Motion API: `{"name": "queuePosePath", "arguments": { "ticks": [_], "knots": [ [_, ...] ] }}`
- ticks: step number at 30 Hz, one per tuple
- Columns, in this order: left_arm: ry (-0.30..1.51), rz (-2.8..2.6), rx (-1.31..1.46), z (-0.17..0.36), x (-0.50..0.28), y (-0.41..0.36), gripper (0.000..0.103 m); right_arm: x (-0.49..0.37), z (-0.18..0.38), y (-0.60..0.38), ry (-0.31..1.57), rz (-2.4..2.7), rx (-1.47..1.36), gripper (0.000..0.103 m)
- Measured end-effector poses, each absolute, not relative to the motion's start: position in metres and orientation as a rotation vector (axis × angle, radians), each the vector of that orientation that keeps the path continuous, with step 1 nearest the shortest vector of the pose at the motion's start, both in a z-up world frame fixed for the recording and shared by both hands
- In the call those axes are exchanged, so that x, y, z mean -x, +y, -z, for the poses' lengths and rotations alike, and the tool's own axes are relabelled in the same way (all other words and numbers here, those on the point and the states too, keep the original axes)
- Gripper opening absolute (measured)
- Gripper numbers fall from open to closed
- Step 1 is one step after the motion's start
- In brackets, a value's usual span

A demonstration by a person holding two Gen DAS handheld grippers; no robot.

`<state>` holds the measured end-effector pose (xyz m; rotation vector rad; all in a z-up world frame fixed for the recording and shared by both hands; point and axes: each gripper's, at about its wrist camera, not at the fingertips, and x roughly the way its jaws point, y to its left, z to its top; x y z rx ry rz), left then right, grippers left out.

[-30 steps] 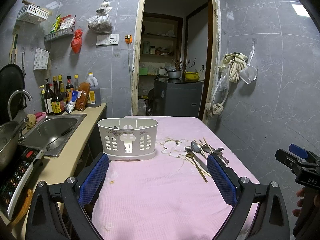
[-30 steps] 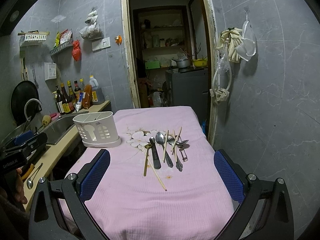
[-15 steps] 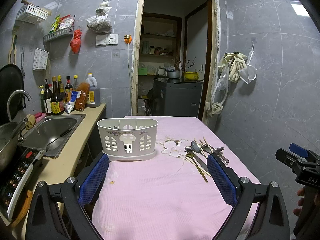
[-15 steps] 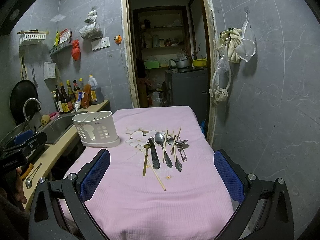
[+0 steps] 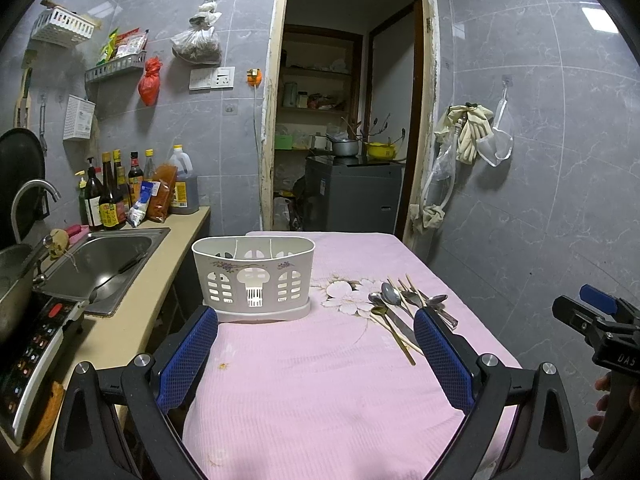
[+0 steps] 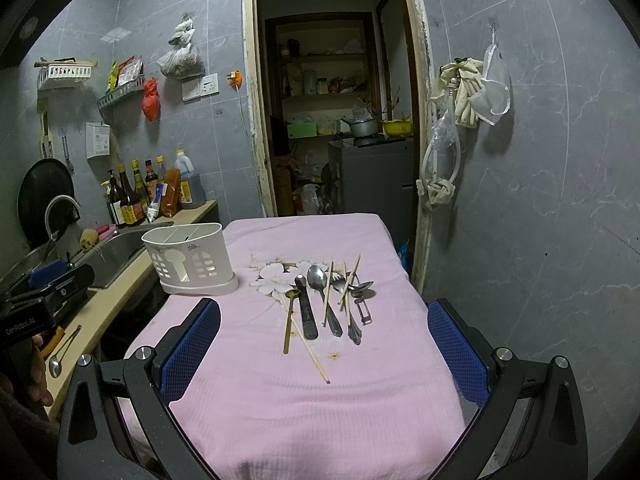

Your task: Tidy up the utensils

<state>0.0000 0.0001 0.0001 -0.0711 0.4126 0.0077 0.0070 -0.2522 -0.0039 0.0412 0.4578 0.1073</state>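
**Overlapping cutlery is the likely snag**

Both grippers hang spread wide with nothing between the jaws: the right gripper (image 6: 324, 344) aimed at the cutlery, the left gripper (image 5: 316, 354) aimed at the white utensil holder (image 5: 253, 276).

The risk, as I judge it, lies in the pile. The utensils (image 6: 328, 300) lie straight ahead of the right jaws, inside their span but well short of being reached, fanned side by side on the pink cloth (image 6: 320, 408) of the desk. The chopsticks (image 6: 307, 344) cross the spoons and the gold spoon (image 6: 289, 320), so closing on one piece could catch a neighbour, or drag it and scatter the rest. Thin handles flat on soft cloth may also slip from the pads or take a pinch of fabric with them.

From the left jaws, the holder stands upright ahead, slightly toward the left pad, and looks mostly empty; the cutlery sits just beyond the right pad. The holder is light, near the desk's left edge beside the sink (image 5: 100, 256), so a careless drop-in could tip or push it.
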Motion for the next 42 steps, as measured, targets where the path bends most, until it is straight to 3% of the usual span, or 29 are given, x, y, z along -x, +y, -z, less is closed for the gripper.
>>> {"name": "queuePosePath", "arguments": {
  "ticks": [30,42],
  "knots": [
    [0.411,0.012,0.077,0.004,-0.010,0.000,0.099,-0.008,0.003,-0.252,0.452,-0.102,-0.033,0.102],
    [0.408,0.050,0.073,-0.001,-0.025,-0.015,0.099,-0.020,-0.027,-0.260,0.387,-0.095,0.092,0.102]
  ]
}}
